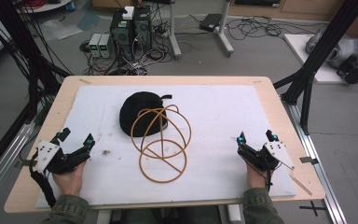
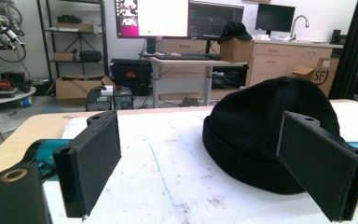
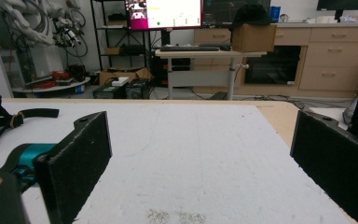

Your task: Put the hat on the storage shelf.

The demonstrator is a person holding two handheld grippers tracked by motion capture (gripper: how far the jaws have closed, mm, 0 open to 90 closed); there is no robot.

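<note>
Both hand-held tools are showing black bodies with teal accents near the jaw roots; the left gripper (image 1: 77,138) and the right gripper (image 1: 256,136) are each carrying a pale grey three-cornered plate dotted with small dark screw holes. A thick black cable is trailing from the left tool toward the table edge, and olive-green sleeves (image 1: 65,210) are covering both forearms. In the gripper views the jaws are appearing as flat black rectangular pads with a rough, grainy face and a round hole near each top corner.
</note>
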